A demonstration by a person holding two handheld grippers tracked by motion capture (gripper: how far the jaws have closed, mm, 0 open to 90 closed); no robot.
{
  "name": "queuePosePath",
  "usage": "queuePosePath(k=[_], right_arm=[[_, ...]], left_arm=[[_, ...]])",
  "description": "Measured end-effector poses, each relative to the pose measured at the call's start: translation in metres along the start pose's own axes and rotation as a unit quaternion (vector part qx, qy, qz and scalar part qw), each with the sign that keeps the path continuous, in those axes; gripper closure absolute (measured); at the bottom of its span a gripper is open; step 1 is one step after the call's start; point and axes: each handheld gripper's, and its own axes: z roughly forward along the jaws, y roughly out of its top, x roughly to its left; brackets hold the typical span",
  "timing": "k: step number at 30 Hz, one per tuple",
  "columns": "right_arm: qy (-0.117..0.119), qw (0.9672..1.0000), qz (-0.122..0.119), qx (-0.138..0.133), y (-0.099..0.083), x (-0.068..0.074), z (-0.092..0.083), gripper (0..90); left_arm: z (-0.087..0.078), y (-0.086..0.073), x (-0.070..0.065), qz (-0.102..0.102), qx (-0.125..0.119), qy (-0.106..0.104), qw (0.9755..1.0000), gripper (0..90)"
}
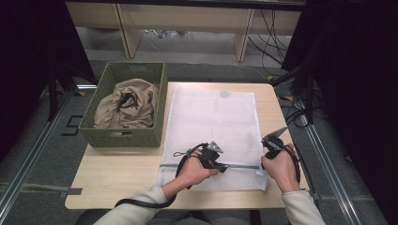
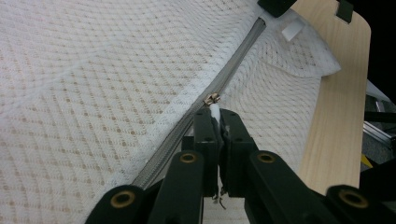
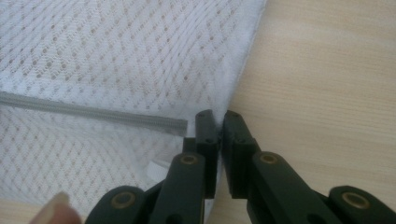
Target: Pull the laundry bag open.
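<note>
A white mesh laundry bag (image 1: 211,122) lies flat on the wooden table (image 1: 117,173). A grey zipper (image 1: 244,166) runs across it near the front edge. My left gripper (image 1: 224,168) sits on that zipper. In the left gripper view the left gripper (image 2: 218,114) is shut on the white pull tab (image 2: 215,110), just behind the metal slider (image 2: 213,98) on the zipper (image 2: 233,65). My right gripper (image 1: 266,157) is at the bag's right edge. In the right gripper view the right gripper (image 3: 218,116) is shut on the bag's side hem (image 3: 243,70), beside the zipper's end (image 3: 180,125).
A green woven basket (image 1: 136,68) with beige cloth (image 1: 124,108) in it stands at the table's left, against the bag. Bare wood (image 3: 327,70) lies right of the bag. Metal rails (image 1: 328,164) and cables (image 1: 300,112) run along the floor at the right.
</note>
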Motion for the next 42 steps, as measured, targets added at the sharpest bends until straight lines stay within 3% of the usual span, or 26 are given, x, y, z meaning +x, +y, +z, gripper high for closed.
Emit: queuePosePath(k=[2,3,6,9,10,11,12,13,15,18,19,20,21,22,24,27,29,33,36,40,42], right_arm=[[-0.009,1.0,-0.002,-0.002,0.0,0.0,0.0,86.8],[-0.012,0.9999,-0.011,-0.004,0.001,-0.002,0.001,86.8],[0.001,0.9999,-0.015,-0.009,0.0,-0.006,0.001,86.8],[-0.012,0.9999,-0.001,-0.002,0.0,0.001,0.0,86.8],[-0.008,0.9998,-0.017,-0.007,0.0,-0.002,0.001,86.8],[-0.005,1.0,0.0,-0.001,0.0,0.001,0.001,86.8],[-0.004,1.0,0.0,-0.002,0.0,0.001,0.001,86.8],[-0.01,0.9997,-0.021,-0.002,0.0,-0.002,0.002,86.8],[-0.018,0.9997,-0.016,-0.002,0.0,-0.003,0.002,86.8],[-0.009,0.9998,-0.015,-0.009,0.0,-0.003,0.003,86.8],[-0.013,0.9999,0.005,0.0,0.0,0.001,0.002,86.8],[-0.011,0.9997,-0.019,-0.005,0.0,-0.002,0.003,86.8],[-0.009,0.9997,-0.022,-0.006,0.001,-0.002,0.003,86.8],[-0.014,0.9999,-0.001,0.001,0.0,0.001,0.002,86.8],[-0.016,0.9996,-0.016,-0.014,0.0,-0.003,0.004,86.8],[-0.015,0.9998,-0.009,0.003,0.0,-0.005,0.002,86.8],[-0.008,0.9997,-0.022,-0.003,0.0,-0.006,0.002,86.8],[-0.013,0.9997,-0.02,-0.009,0.0,-0.004,0.003,86.8],[-0.01,0.9999,-0.008,0.002,0.0,-0.005,0.002,86.8],[-0.011,0.9999,-0.009,-0.005,0.0,-0.006,0.003,86.8],[-0.008,0.9999,0.009,0.002,0.0,-0.002,0.002,86.8]], left_arm=[[-0.001,-0.001,0.001,0.007,0.003,0.012,0.9999,86.7],[-0.002,-0.001,0.002,0.002,0.002,0.006,1.0,86.7],[-0.004,-0.002,0.003,-0.001,0.003,0.007,1.0,86.7],[-0.005,-0.002,0.004,0.001,0.001,0.005,1.0,86.7],[-0.006,-0.002,0.004,0.0,0.002,0.007,1.0,86.7],[-0.006,-0.002,0.004,0.0,0.002,0.007,1.0,86.7],[-0.006,-0.003,0.003,0.0,0.003,0.009,1.0,86.7],[-0.007,-0.004,0.004,0.006,0.005,0.012,0.9999,86.7],[-0.008,-0.006,0.006,-0.001,0.002,0.005,1.0,86.7],[-0.009,-0.006,0.006,-0.004,0.0,0.006,1.0,86.7],[-0.01,-0.006,0.007,0.0,0.003,0.007,1.0,86.7],[-0.011,-0.007,0.007,-0.004,0.003,0.005,1.0,86.7],[-0.011,-0.007,0.007,-0.001,0.004,0.008,1.0,86.7],[-0.012,-0.007,0.007,0.001,0.004,0.013,0.9999,86.7],[-0.014,-0.009,0.009,-0.007,0.003,0.011,0.9999,86.7],[-0.017,-0.011,0.012,-0.008,0.004,0.01,0.9999,86.7],[-0.019,-0.012,0.013,-0.011,0.001,0.009,0.9999,86.7],[-0.023,-0.014,0.014,-0.006,0.005,0.013,0.9999,86.7],[-0.027,-0.017,0.017,-0.007,0.006,0.02,0.9998,86.7],[-0.033,-0.02,0.021,-0.015,0.001,0.018,0.9997,86.7],[-0.034,-0.022,0.022,-0.021,0.002,0.019,0.9996,86.7]])
